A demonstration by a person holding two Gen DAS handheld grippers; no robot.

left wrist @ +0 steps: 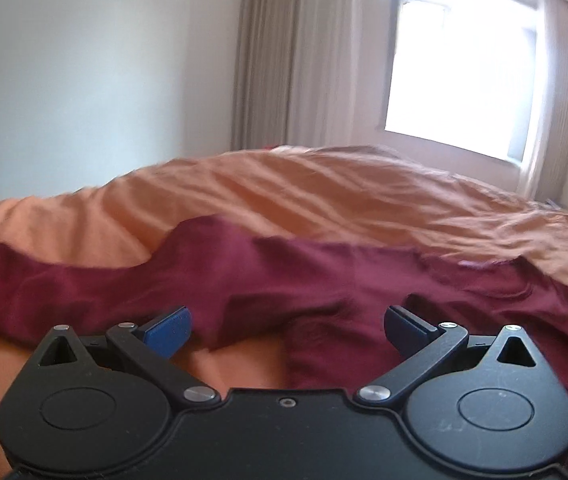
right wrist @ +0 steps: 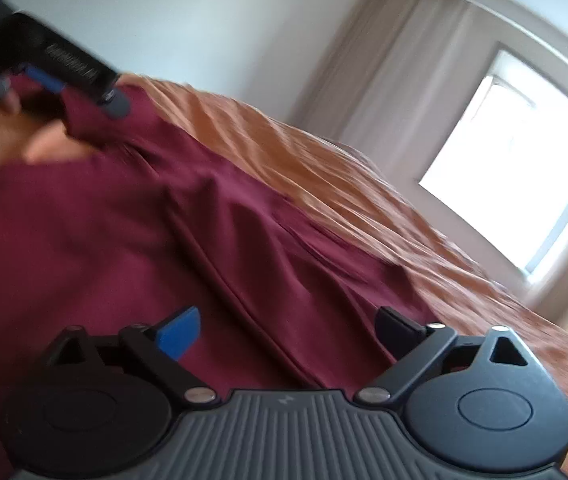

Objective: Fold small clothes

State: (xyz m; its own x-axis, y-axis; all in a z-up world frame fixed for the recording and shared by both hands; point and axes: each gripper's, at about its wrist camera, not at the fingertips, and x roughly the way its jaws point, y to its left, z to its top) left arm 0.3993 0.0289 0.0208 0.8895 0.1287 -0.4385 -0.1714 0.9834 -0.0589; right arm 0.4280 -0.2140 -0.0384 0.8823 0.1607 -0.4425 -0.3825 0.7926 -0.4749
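A maroon garment (left wrist: 284,276) lies rumpled on an orange bedspread (left wrist: 324,196). In the left wrist view my left gripper (left wrist: 286,330) is open just over the garment's near edge, and a fold of cloth sits between its blue pads without being pinched. In the right wrist view the same garment (right wrist: 132,248) fills the foreground with long creases. My right gripper (right wrist: 288,332) hangs open over it, holding nothing. At that view's top left, blurred, my left gripper (right wrist: 82,92) sits at the garment's far corner.
The orange bedspread (right wrist: 344,184) stretches away behind the garment. A white wall (left wrist: 84,80), beige curtains (left wrist: 292,60) and a bright window (left wrist: 460,76) stand beyond the bed. The window (right wrist: 524,184) also shows in the right wrist view.
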